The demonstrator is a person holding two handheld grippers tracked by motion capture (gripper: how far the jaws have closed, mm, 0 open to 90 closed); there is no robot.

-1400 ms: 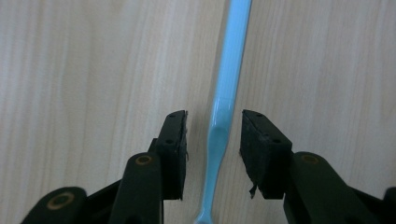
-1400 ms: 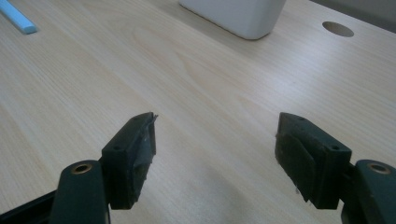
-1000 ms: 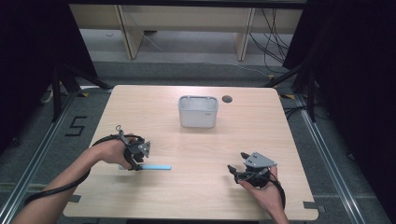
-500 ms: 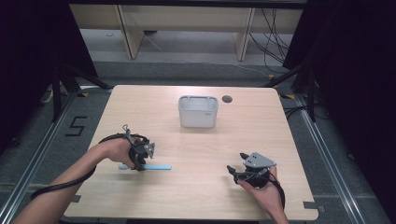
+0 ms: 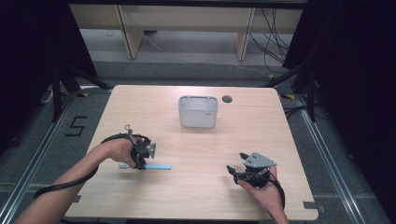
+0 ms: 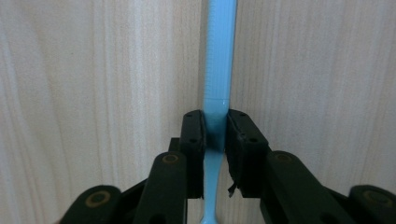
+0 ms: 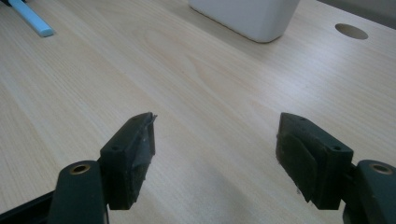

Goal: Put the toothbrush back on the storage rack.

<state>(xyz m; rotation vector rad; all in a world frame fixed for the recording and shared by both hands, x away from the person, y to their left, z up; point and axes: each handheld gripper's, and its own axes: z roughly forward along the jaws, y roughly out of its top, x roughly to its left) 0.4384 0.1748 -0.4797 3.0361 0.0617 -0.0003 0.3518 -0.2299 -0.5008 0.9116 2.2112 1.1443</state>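
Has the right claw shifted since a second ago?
No. In the high view the right claw sits at the same spot near the table's front right edge, same offset from the white bin. Jaws open, empty.

This looks like a lab or a recording studio set up for test work, not a home. A plain light-wood table (image 5: 280, 140) with a round cable hole (image 5: 227, 99) stands alone on grey carpet, boxed in by black curtains (image 5: 37, 56) on both sides. Metal floor rails (image 5: 327, 154) run along each side of the table, and a "5" (image 5: 76, 126) is taped on the floor at the left. Loose black cables (image 5: 273, 32) trail over the floor behind, beside bare wooden shelving (image 5: 187, 18) along the back wall.
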